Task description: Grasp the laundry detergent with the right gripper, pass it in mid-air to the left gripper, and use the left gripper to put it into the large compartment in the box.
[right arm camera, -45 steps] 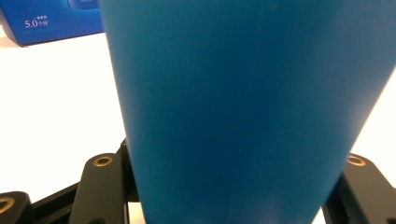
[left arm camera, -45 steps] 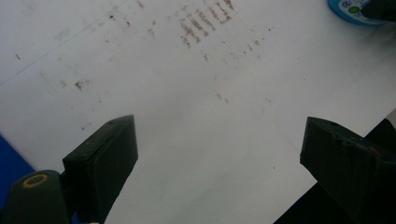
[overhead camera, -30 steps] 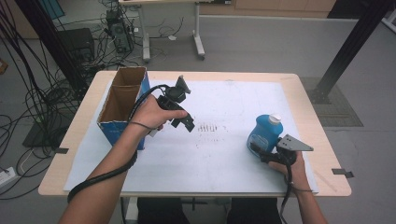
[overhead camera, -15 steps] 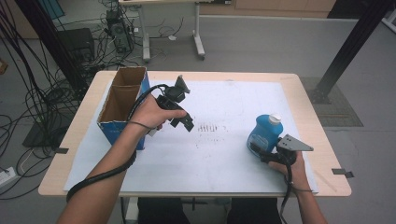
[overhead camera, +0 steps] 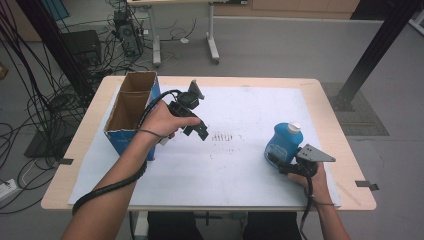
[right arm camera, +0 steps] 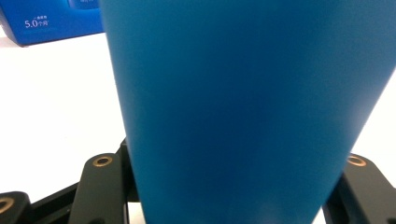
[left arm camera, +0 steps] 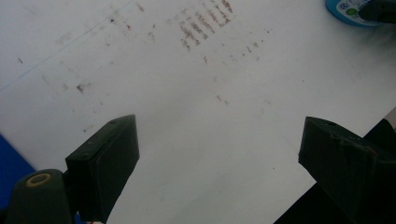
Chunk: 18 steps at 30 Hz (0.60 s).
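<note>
A blue bottle with a white cap stands upright on the white sheet at the right, and my right gripper is shut on its lower body from the near side. In the right gripper view the bottle fills the space between the black fingers. My left gripper hovers over the sheet beside the cardboard box, open with nothing between its wide-apart jaws. The left gripper view looks down on the bare sheet, with the bottle's base at the top right corner.
The open blue-sided cardboard box stands at the table's left; its printed side appears in the right gripper view. Faint brown marks stain the sheet's middle. The wooden table edge borders the sheet. Cables and desk legs lie on the floor beyond.
</note>
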Each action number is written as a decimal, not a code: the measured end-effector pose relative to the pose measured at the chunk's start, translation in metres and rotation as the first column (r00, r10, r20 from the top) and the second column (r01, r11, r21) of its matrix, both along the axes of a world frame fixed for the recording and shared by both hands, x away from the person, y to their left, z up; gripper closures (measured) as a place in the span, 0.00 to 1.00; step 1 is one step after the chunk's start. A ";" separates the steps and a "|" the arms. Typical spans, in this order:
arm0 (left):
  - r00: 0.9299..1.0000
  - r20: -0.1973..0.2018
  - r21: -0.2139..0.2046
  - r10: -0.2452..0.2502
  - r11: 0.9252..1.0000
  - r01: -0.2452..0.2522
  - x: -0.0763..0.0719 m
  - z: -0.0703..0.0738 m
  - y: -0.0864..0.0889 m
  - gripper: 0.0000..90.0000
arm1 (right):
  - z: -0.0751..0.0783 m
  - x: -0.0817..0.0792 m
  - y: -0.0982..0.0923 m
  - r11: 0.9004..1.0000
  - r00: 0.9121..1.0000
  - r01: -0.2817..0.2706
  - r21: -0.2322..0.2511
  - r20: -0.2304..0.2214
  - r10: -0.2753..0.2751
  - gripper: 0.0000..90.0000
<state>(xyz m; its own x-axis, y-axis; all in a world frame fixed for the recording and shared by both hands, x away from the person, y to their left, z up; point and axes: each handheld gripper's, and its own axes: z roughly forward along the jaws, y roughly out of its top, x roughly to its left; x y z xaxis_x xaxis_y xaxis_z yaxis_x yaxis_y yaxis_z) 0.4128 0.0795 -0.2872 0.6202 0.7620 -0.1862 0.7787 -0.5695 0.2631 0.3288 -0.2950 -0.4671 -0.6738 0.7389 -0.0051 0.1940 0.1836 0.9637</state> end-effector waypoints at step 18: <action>1.000 0.002 0.000 -0.002 1.000 0.002 -0.002 -0.001 0.002 0.14 | 0.000 0.000 0.000 1.000 1.000 0.002 -0.002 0.002 -0.002 0.44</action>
